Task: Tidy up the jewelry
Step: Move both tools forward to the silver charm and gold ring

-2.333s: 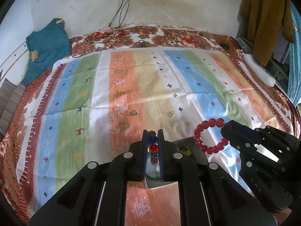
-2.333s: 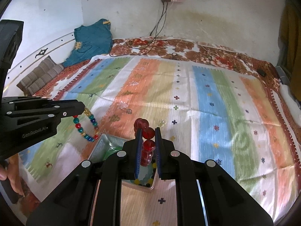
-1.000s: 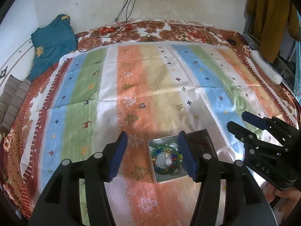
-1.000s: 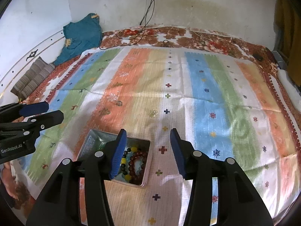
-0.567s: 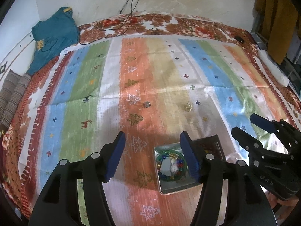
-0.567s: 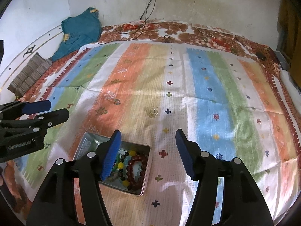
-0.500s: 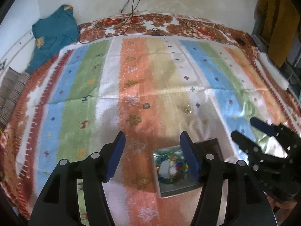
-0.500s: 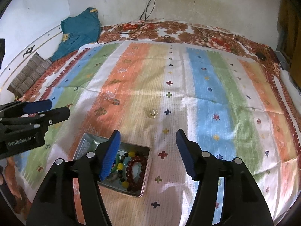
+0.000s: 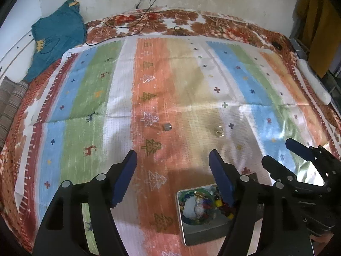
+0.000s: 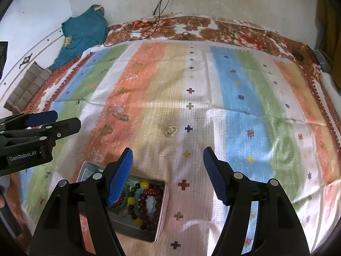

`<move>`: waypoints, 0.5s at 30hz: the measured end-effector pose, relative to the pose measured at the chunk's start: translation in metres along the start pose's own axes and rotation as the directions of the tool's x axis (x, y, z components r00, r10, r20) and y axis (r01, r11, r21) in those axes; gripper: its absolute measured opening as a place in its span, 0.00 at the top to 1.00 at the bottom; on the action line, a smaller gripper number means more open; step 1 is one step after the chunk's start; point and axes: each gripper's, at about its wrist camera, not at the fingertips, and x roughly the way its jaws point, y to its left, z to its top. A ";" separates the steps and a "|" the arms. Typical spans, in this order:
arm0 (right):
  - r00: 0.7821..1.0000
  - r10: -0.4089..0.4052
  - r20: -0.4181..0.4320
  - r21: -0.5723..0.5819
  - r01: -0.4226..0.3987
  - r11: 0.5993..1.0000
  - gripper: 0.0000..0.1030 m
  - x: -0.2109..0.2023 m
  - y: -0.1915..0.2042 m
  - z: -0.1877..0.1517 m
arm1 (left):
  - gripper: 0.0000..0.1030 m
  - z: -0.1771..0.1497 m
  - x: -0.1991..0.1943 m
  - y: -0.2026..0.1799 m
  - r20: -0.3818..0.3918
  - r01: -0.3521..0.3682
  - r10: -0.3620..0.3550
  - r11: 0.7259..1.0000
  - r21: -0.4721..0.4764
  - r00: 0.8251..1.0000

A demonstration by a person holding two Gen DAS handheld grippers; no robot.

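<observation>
— Across the bed, on the striped blanket (image 9: 191, 81), how far along is the sorting?

— Two beaded bracelets lie in the metal tin (image 10: 158, 219): a multicoloured one (image 9: 197, 204) and a dark red one (image 10: 149, 204). I judge that step done. Two small pieces are left loose on the blanket beyond the tin, well apart from each other: a small silvery piece (image 9: 167, 127) on the orange stripe and a small gold ring-like piece (image 9: 219, 131) on the beige one.

— So what does the next move call for?

— Probably one claw to each piece. They are tiny and lie flat on soft cloth, so the tips would need to come down close on either side and pinch low; a shallow bite might only gather fabric.

— And the claws?

— The left claw (image 9: 173, 164) tilts steeply down over the blanket, jaws opening, nothing between them, the silvery piece ahead of its gap. The right claw (image 10: 168, 160) is pitched the same way, jaws opening and empty, the gold piece just ahead of it. Each shows side-on in the other's view.
</observation>
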 end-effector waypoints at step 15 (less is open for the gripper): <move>0.998 -0.009 -0.060 0.004 0.009 1.000 0.34 0.042 -0.006 0.011 | 0.28 0.019 0.047 0.015 -0.067 -0.002 0.000 0.999 -0.033 0.998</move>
